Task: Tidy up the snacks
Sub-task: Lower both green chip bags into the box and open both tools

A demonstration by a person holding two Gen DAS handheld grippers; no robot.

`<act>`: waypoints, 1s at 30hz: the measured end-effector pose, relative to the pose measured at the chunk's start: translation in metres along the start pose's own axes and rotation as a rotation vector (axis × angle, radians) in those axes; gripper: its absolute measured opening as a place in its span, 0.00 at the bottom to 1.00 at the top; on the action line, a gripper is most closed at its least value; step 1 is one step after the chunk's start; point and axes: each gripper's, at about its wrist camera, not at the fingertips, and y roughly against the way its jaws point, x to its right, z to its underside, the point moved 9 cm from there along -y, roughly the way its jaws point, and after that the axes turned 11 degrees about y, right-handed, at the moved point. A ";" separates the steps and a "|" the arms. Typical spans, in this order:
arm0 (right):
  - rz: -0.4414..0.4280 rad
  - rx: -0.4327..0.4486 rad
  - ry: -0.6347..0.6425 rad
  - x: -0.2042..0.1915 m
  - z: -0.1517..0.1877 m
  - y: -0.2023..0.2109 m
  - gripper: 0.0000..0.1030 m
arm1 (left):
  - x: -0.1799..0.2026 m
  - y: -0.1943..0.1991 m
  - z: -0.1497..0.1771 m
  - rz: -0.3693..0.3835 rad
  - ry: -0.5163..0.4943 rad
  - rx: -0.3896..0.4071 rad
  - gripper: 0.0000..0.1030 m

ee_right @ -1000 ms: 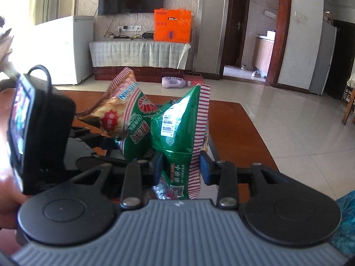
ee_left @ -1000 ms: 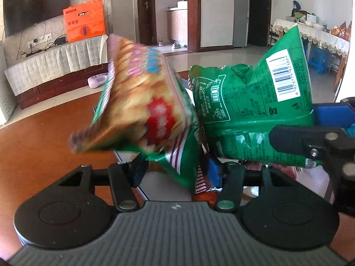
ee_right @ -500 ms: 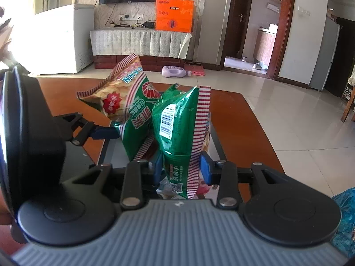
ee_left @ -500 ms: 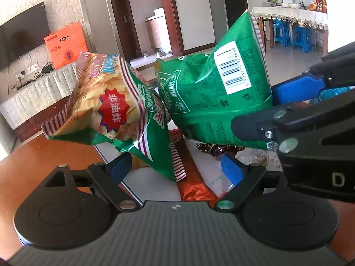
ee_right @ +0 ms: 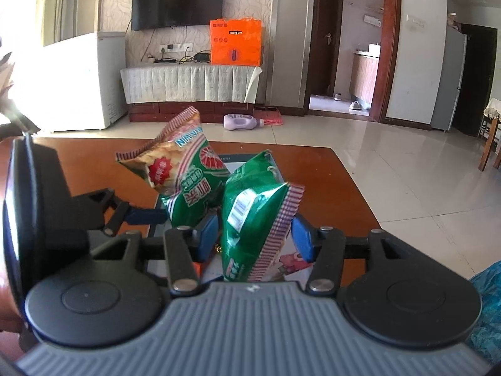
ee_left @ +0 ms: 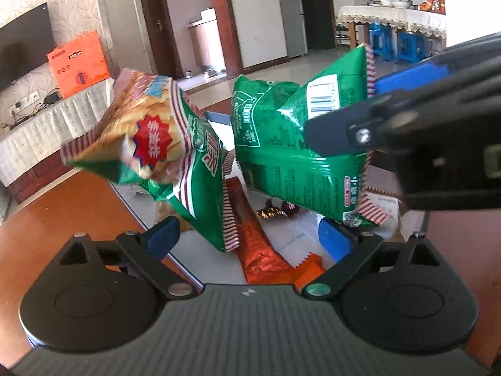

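Two snack bags stand over a shallow box (ee_left: 134, 211) on the brown table. A yellow-and-green cracker bag (ee_left: 156, 144) leans between the wide-apart fingers of my left gripper (ee_left: 249, 236). That gripper's jaws are opening and its pads are clear of the bag. A green bag with a barcode (ee_right: 253, 219) sits, blurred, between the blue pads of my right gripper (ee_right: 253, 235). These jaws are opening too, with a small gap at each pad. The right gripper's fingers (ee_left: 407, 76) flank the green bag (ee_left: 291, 147) in the left wrist view.
In the box lie an orange wrapper (ee_left: 260, 250), small wrapped candies (ee_left: 272, 211) and white packets. The brown table (ee_right: 316, 169) stretches around the box. Tiled floor, a TV stand with an orange box (ee_right: 235, 42) and a white chest freezer (ee_right: 78, 81) lie beyond.
My left jaws have spread wide and let go of the cracker bag, which now tilts free. My right jaws have widened and the green bag has dropped lower between them.
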 end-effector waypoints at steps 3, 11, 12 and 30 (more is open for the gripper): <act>-0.009 -0.035 0.027 -0.007 0.006 -0.006 0.53 | 0.002 0.007 0.005 0.024 -0.016 0.001 0.94; 0.031 0.050 0.002 -0.004 -0.003 0.015 0.53 | 0.004 0.036 0.011 0.024 -0.018 0.014 0.94; 0.038 0.069 -0.007 -0.003 -0.006 0.018 0.53 | 0.002 0.039 0.011 0.019 -0.016 0.016 0.94; 0.016 0.069 -0.022 -0.016 -0.003 0.030 0.53 | -0.012 0.095 0.003 -0.037 0.136 0.116 1.00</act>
